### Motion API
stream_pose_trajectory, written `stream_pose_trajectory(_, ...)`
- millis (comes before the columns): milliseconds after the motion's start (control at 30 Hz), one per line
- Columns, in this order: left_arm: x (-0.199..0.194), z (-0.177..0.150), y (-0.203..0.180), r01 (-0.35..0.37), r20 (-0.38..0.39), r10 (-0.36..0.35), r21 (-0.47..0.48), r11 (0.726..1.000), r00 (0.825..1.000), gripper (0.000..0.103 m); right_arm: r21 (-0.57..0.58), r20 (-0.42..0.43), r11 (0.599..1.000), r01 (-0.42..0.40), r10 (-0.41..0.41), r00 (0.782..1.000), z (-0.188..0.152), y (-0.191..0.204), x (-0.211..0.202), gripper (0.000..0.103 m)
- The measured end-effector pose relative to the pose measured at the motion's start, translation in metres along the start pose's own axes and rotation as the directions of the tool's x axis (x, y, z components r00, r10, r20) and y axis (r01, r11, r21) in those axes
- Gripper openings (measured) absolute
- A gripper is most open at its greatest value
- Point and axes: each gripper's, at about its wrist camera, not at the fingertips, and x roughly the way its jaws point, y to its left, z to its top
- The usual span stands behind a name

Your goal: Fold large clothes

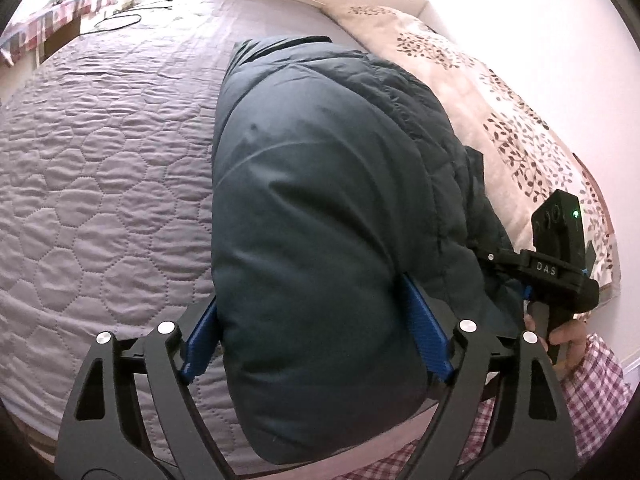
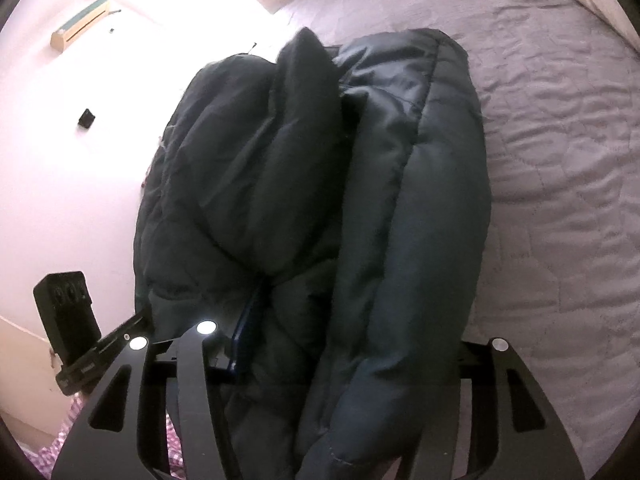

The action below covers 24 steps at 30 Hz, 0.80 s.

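A dark teal puffy jacket (image 1: 320, 200) is bundled in thick folds and held up over the grey quilted bed (image 1: 100, 160). My left gripper (image 1: 316, 320) is shut on one end of the jacket, its blue fingers (image 1: 424, 320) pressed into both sides of the padding. My right gripper (image 2: 352, 340) is shut on the other end of the jacket (image 2: 320, 200); one blue finger (image 2: 244, 332) shows at the left, the other is hidden under the fabric. The right gripper's body also shows in the left wrist view (image 1: 560, 256).
A cream pillow with a leaf print (image 1: 500, 120) lies along the bed's right side by a pale wall. A cluttered table (image 1: 52, 20) stands beyond the bed's far corner. An air conditioner (image 2: 80, 24) hangs on the wall. My checked sleeve (image 1: 592, 392) is at the lower right.
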Motion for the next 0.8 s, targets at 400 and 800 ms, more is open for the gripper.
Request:
stream_pose_trajectory(400, -0.035, -0.008, -0.010, -0.078, 0.053, 0.078, 0.007, 0.997, 0.996, 0.085, 0.016, 0.109, 0.995, 0.095, -0.097, 0.989, 0.002, 0.002, -0.045, 0.072)
stream_pose_trajectory(800, -0.049, -0.043, -0.020, -0.180, 0.045, 0.178, 0.035, 0.983, 0.983, 0.053, -0.287, 0.185, 0.927, 0.242, -0.195, 0.963, -0.082, 0.064, -0.078, 0.003)
